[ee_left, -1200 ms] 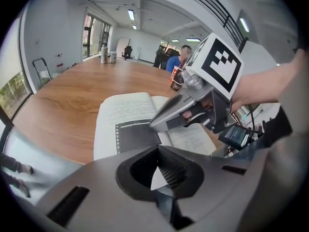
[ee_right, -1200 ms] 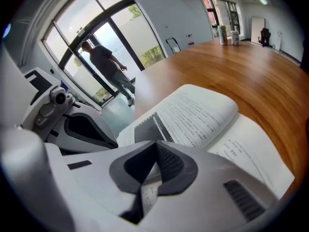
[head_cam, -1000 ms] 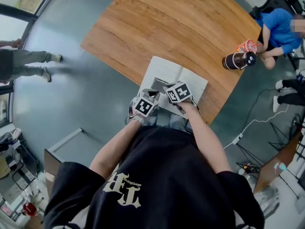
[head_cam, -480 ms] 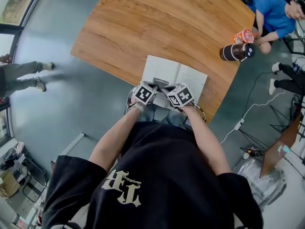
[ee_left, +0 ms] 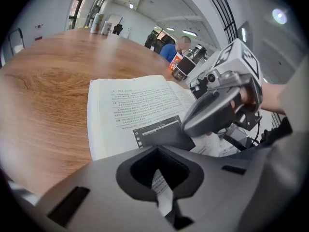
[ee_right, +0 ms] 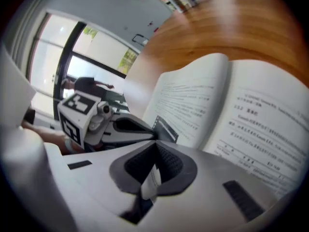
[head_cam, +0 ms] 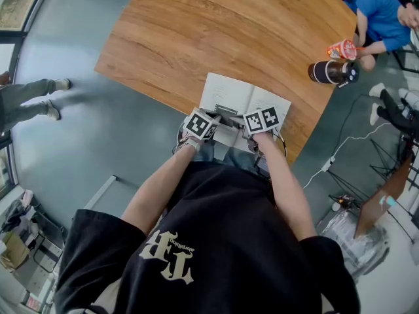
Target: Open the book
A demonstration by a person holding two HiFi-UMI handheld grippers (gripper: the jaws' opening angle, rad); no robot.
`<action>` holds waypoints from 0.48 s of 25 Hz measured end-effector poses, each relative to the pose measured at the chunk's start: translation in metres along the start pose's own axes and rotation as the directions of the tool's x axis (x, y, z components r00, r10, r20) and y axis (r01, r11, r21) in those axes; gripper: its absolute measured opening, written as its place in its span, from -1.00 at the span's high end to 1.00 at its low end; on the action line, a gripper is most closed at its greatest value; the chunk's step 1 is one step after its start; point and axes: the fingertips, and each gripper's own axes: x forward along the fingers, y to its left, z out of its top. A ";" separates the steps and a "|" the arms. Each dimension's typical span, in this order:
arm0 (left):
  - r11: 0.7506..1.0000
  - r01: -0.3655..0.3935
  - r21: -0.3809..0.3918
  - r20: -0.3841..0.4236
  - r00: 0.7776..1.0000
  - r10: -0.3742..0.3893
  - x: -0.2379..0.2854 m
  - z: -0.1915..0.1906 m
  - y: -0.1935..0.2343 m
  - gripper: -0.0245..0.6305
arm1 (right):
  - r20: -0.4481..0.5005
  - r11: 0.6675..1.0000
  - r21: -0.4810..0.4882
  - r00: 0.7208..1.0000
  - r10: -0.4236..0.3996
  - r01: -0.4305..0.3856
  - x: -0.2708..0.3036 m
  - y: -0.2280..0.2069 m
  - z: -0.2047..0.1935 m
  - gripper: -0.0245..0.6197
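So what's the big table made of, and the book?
The table looks like wood, or maybe a wood-look top: it is warm brown with wavy grain lines and a soft sheen. The book is paper: thin white matte pages with black print, curving up at the middle fold.

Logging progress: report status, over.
Left gripper shut on book page. Right gripper shut on page too. Book open on table. Nothing in the way.

book: your open pages show lines of print and a dark figure, all too small to read | shirt: pale block letters, upside down, unclear | left cube, right cube: black-and-white squares, no words
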 end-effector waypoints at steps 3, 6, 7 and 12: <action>1.000 0.003 -0.009 -0.030 1.000 -0.003 0.000 0.000 0.001 0.91 | 0.095 0.992 0.126 0.995 -0.012 0.000 -0.019 -0.026 0.034 0.97; 1.000 0.016 -0.016 -0.041 0.999 -0.017 0.000 0.000 0.000 0.91 | 0.186 0.979 0.203 0.982 -0.030 -0.008 -0.039 -0.052 0.078 0.97; 1.000 0.020 -0.017 -0.043 0.999 -0.021 0.000 0.000 0.000 0.91 | 0.203 0.975 0.220 0.979 -0.022 -0.024 -0.042 -0.055 0.089 0.97; 0.999 0.035 -0.025 -0.050 0.998 -0.037 0.001 0.000 0.000 0.91 | 0.257 0.950 0.293 0.966 0.030 -0.107 -0.042 -0.057 0.108 0.97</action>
